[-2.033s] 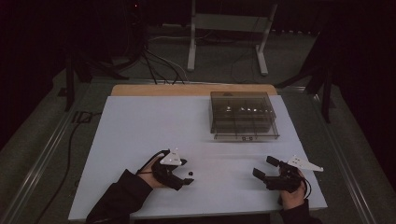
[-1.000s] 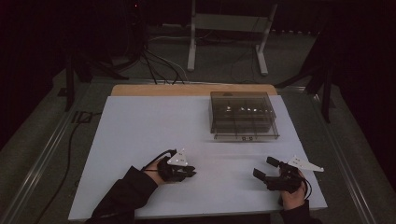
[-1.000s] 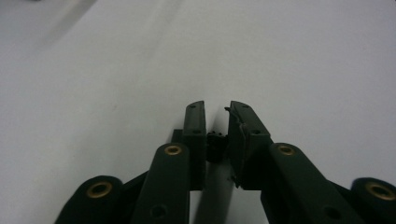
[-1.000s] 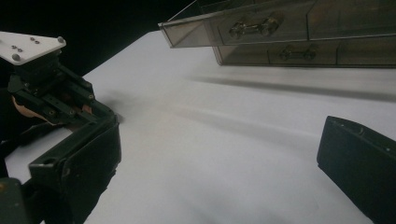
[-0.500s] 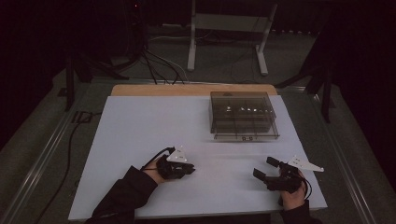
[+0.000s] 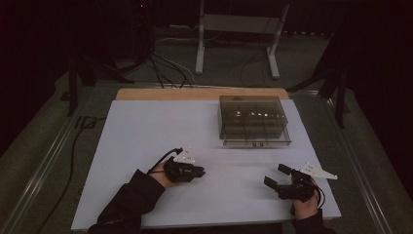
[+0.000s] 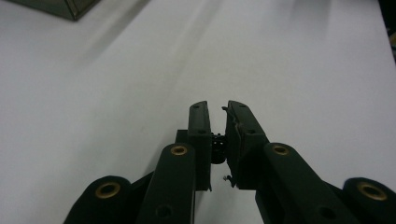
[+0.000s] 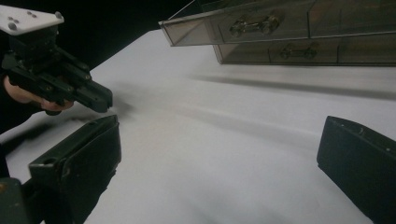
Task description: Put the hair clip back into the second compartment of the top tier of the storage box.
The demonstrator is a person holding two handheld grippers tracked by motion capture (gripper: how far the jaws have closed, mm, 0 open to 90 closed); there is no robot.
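Currently, 3 items on the white table, listed left to right, with positions taken from the clear compartment box.

1. Left gripper: near side of the box and well to its left, lying low over the table. Compared with the earlier pictures it has barely shifted and has come no closer to the box. Its jaws are pressed together, leaving only a slit. In the left gripper view something small and dark sits deep in that slit, and it cannot be told whether this is a picked piece or part of the mechanism.

2. Box: far right part of the table, well apart from both grippers. Small metal pieces lie in its compartments.

3. Right gripper: near side of the box, slightly to its right, unmoved since the earlier pictures. Jaws are spread wide, nothing between them, touching nothing.

Judgement: a pause, with any work at the box not yet begun.
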